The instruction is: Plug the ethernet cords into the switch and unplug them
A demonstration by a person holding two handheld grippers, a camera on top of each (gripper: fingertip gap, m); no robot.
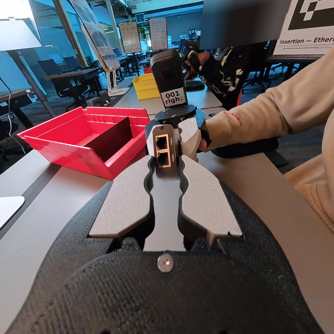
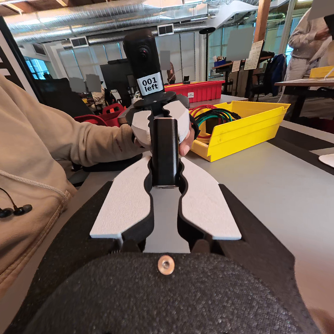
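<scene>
Switch (image 1: 164, 151), a small dark box with two empty ports facing the left wrist camera, sits at the centre of both views, held above the grey table (image 1: 54, 198) between the two grippers. The left gripper (image 1: 165, 169) has its pale fingers (image 1: 126, 195) closed narrowly on the near end of the switch. The right gripper (image 2: 164, 171) pinches the opposite end, its fingers (image 2: 204, 202) drawn in just as tightly against the plain black back of the switch. In each view the other gripper shows beyond the switch, gripped by a hand in a tan sleeve (image 1: 262, 115). A red bin (image 1: 86, 141) with a black divider lies at the left of the left wrist view. A yellow bin (image 2: 240, 130) at the right of the right wrist view holds coiled cords (image 2: 215, 115) in red, green, black and yellow, none plugged in.
</scene>
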